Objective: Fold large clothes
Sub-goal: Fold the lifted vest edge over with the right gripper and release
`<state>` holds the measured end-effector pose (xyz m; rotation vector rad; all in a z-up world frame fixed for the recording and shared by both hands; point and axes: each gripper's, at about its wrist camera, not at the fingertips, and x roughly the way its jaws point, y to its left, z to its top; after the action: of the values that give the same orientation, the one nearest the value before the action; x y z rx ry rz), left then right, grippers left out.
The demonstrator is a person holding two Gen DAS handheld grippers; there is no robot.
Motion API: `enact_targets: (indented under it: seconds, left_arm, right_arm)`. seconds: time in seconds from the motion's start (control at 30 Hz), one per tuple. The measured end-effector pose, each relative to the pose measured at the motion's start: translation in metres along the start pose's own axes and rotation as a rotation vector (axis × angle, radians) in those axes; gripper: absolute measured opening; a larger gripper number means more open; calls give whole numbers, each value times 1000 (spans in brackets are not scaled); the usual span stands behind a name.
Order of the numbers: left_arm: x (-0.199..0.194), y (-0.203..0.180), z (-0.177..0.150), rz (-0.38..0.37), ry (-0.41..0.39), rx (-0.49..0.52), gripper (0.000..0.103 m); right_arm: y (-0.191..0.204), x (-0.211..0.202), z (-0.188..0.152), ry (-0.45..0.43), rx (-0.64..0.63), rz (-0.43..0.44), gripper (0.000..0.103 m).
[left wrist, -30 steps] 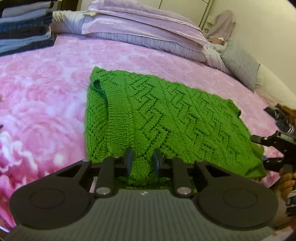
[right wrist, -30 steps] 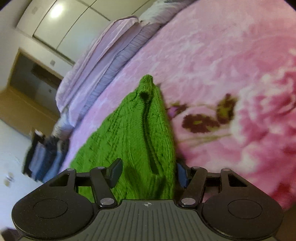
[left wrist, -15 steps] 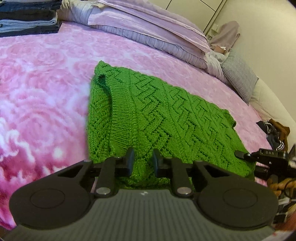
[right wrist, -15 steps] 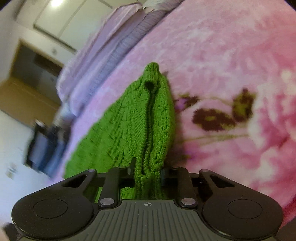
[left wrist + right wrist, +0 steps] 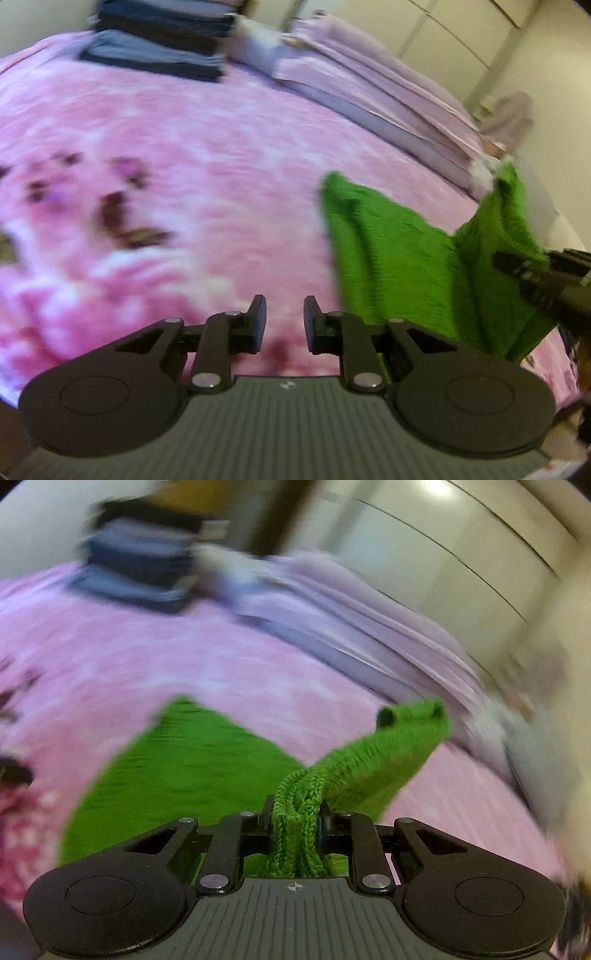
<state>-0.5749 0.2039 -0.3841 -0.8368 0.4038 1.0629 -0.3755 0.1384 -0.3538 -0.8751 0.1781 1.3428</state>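
Observation:
A green knitted sweater [image 5: 391, 258] lies on the pink flowered blanket [image 5: 184, 147], with its right side lifted. My right gripper [image 5: 295, 812] has a bunched edge of the sweater [image 5: 295, 834] between its fingers. Its jaws are closing on the knit and hold it up, and a raised flap [image 5: 399, 746] trails off to the right. In the left wrist view that gripper [image 5: 535, 273] enters from the right edge. My left gripper [image 5: 284, 321] hovers over bare blanket left of the sweater, its jaws slightly apart and empty. Both views are blurred.
A stack of folded dark clothes [image 5: 162, 40] sits at the far end of the bed, beside lilac pillows and bedding [image 5: 369, 85]. Pale wardrobe doors [image 5: 461, 554] stand behind. Bare pink blanket spreads out to the left of the sweater.
My right gripper closed on the sweater's edge, rolled and lifted it off the bed. My left gripper slid left, away from the sweater's hem, and now sits over bare blanket.

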Motion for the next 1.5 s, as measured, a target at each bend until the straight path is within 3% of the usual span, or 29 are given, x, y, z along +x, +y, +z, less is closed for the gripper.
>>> enact_targets:
  seconds: [0.13, 0.17, 0.23, 0.3, 0.4, 0.5, 0.6, 0.67, 0.77, 0.83, 0.93, 1.03, 1.17, 1.27, 1.3, 1.4, 1.5]
  left_arm:
    - [-6, 30, -7, 18, 23, -68, 16]
    - [-8, 34, -9, 5, 24, -81, 16]
    - [-11, 36, -9, -4, 24, -84, 16]
    - [-11, 34, -7, -3, 28, -78, 16]
    - [-11, 27, 1, -40, 20, -79, 16]
    - [-9, 10, 14, -96, 8, -53, 16]
    - [3, -10, 34, -179, 3, -36, 16]
    - [20, -29, 52, -231, -1, -9, 17]
    - [53, -56, 75, -299, 14, 23, 21]
    - [76, -71, 86, -329, 29, 33, 26]
    - [117, -85, 100, -298, 73, 67, 26]
    - [152, -88, 106, -257, 121, 64, 26]
    - [177, -81, 111, -284, 159, 23, 27]
    - [191, -75, 114, -329, 180, -43, 31]
    - [194, -72, 114, -340, 181, -61, 29]
    - [189, -68, 116, -371, 163, -91, 12]
    - [165, -71, 120, -345, 95, -40, 11]
  right_arm:
    - [77, 27, -13, 28, -176, 98, 16]
    - [91, 34, -19, 48, -196, 112, 23]
    - [108, 36, -30, 5, -273, 39, 30]
    - [104, 33, -30, 6, -297, 42, 41]
    - [75, 7, -20, -13, -200, 181, 62]
    - [33, -24, -16, -82, -62, 286, 62]
    - [-21, -37, -15, -127, 134, 302, 62]
    - [-57, -17, -16, -90, 290, 266, 62]
    - [-107, 38, -28, 50, 513, 161, 60]
    - [-132, 74, -41, 125, 664, 137, 56]
    - [-159, 110, -54, 160, 888, 210, 54]
    - [-170, 132, -59, 201, 1004, 205, 53]
    - [-178, 154, -59, 260, 980, 196, 51]
    - [-171, 171, -58, 285, 921, 197, 43]
    - [-168, 174, -56, 289, 897, 195, 39]
    - [-158, 177, -46, 286, 811, 182, 29]
    - [-150, 180, -34, 274, 724, 161, 29]
